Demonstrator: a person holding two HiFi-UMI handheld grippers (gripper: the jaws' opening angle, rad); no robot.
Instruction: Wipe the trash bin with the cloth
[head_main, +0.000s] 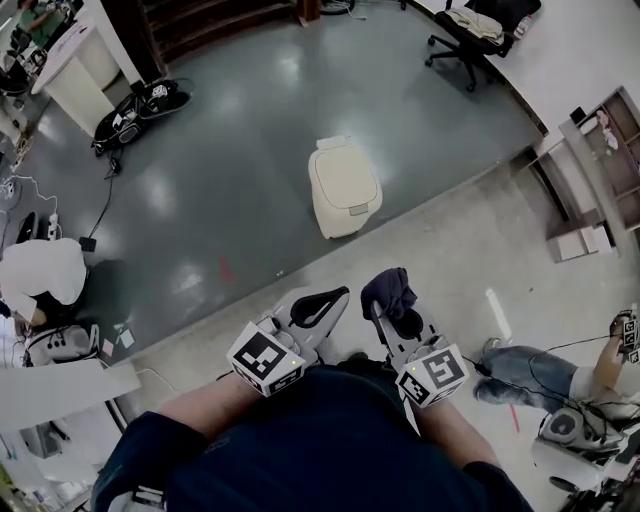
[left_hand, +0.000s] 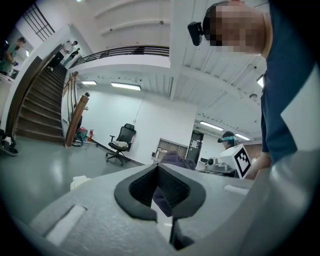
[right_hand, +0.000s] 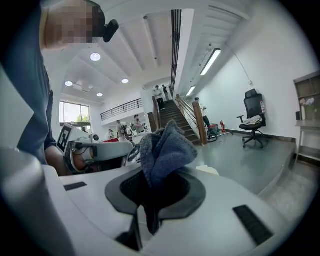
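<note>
Trash bin (head_main: 343, 187), cream with its lid down, is standing on the glossy dark grey floor (head_main: 220, 200) ahead of you, well apart from both grippers. Your right gripper (head_main: 395, 305) is clamping a dark blue-grey cloth (head_main: 390, 288), which is bunching up above the closed jaws in the right gripper view. Your left gripper (head_main: 335, 297) is carrying nothing, and its jaw tips are meeting in the left gripper view. Between you and the bin, the dark floor is giving way to a paler concrete strip (head_main: 450, 250), and a small red mark (head_main: 225, 268) is showing near that edge. A black office chair (head_main: 470, 40) is standing beyond the bin to the right, and black bags (head_main: 140, 105) are lying off to the left beside a white counter (head_main: 80, 70). One person in white (head_main: 40, 275) is crouching at your left, and another in jeans (head_main: 530, 370) is sitting on the floor at your right. A wooden staircase (left_hand: 35, 110) is rising along the white wall. Each marker cube (head_main: 265, 358) is showing black-and-white square patterns, not words.
</note>
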